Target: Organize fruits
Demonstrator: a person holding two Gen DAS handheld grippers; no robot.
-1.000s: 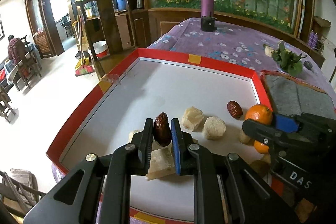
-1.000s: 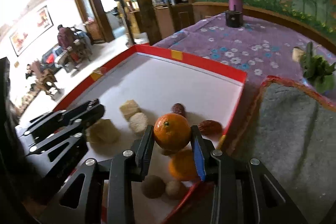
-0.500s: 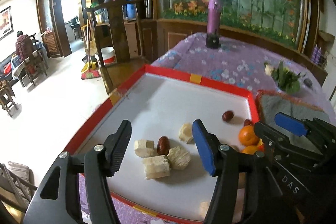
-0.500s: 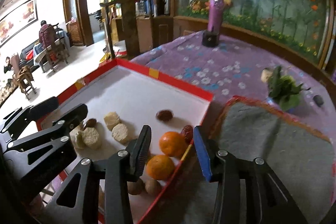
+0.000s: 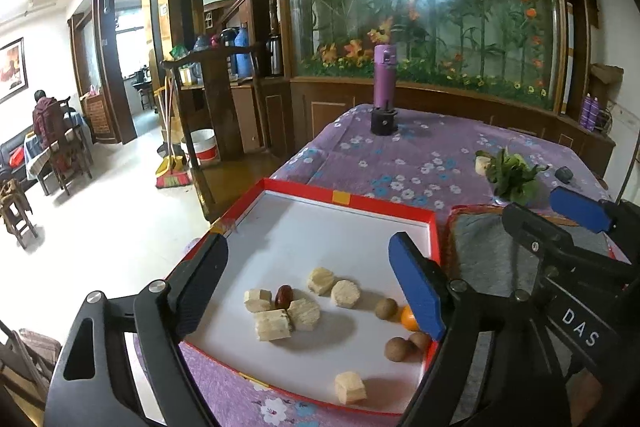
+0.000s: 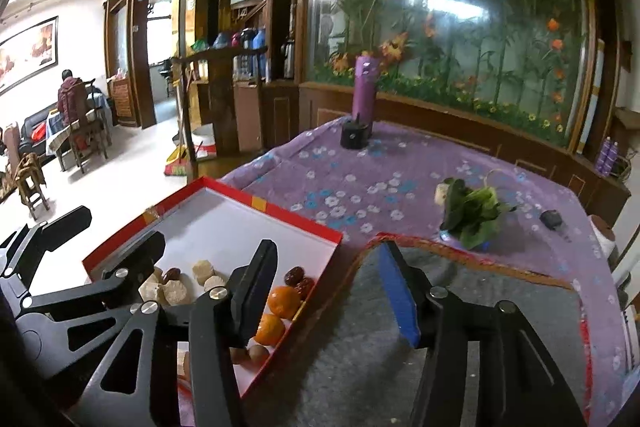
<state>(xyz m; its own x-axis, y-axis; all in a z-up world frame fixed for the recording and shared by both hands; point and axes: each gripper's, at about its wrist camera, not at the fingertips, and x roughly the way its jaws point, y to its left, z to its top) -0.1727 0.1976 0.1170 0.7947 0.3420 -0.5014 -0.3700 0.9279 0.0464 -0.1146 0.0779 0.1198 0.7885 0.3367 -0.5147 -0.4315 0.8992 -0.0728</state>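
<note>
Both tools hang above the tabletop with nothing between their fingers. On the left tool [image 5: 308, 279] the jaws are opening and stand wide over the red-rimmed tray [image 5: 348, 197]; on the right tool [image 6: 328, 287] the jaws are also opening, straddling the tray's right wall and the grey mat [image 6: 480, 291] beside it.

On the tray's white floor the fruits lie in loose groups. A dark red date [image 5: 283, 296] sits among pale cut pieces [image 5: 272, 324] near the middle front, touching them. Two oranges [image 6: 283, 302] lie one behind the other against the right wall, with two more dates [image 6: 299, 277] just behind them and small brown round fruits [image 5: 398, 348] in front. One pale piece [image 5: 350, 387] lies alone near the front rim. The far half of the tray is bare.

Beyond the tray the purple flowered cloth [image 5: 420, 155] carries a purple bottle [image 5: 384, 79] standing upright on a black base far back, and a leafy green bunch [image 6: 472, 213] right of centre, well apart from the tray. To the left the tabletop ends just beside the tray, with open floor below.
</note>
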